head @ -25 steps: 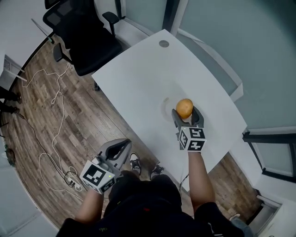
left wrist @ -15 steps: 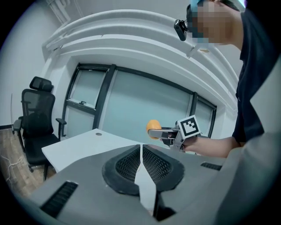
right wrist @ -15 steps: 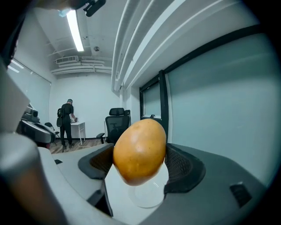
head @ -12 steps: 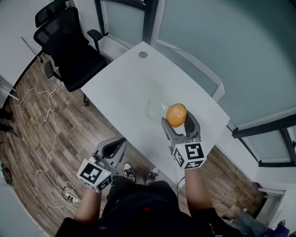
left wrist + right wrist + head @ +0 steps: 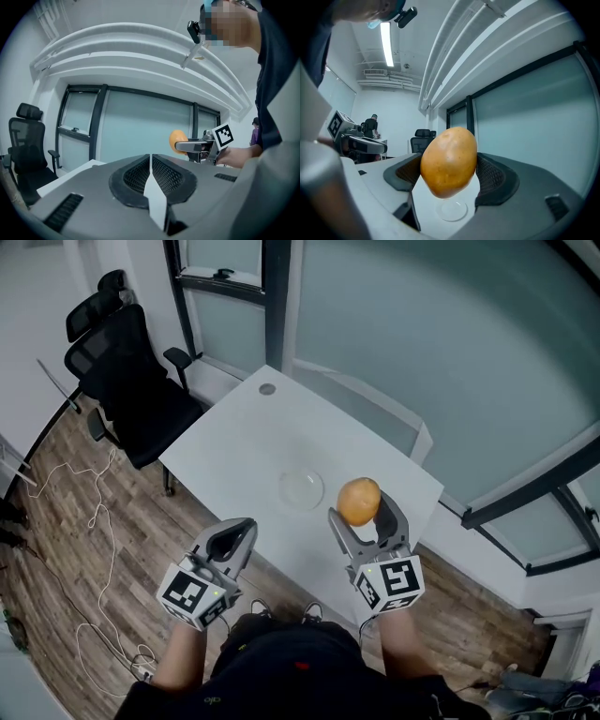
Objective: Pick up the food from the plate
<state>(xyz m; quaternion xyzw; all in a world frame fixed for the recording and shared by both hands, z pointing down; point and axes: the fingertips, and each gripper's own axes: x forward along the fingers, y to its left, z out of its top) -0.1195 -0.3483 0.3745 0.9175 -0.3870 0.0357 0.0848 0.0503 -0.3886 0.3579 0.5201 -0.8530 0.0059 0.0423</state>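
Note:
An orange-brown potato (image 5: 359,501) (image 5: 449,161) is clamped between the jaws of my right gripper (image 5: 362,513), which holds it high above the white table (image 5: 244,442). The small clear plate (image 5: 301,489) (image 5: 452,210) lies empty on the table, below and left of the potato. My left gripper (image 5: 234,542) (image 5: 151,176) is shut with nothing in it, held off the table's near edge. In the left gripper view the potato (image 5: 177,138) shows far off in the right gripper.
A black office chair (image 5: 127,390) stands at the table's far left corner. Glass wall panels (image 5: 412,343) run behind the table. White cables (image 5: 80,521) trail over the wooden floor at left. A round grommet (image 5: 268,389) sits near the table's far end.
My right gripper has risen from the plate with the potato in it, and the plate now lies bare. The head view has pulled back and up; the left gripper stays shut.

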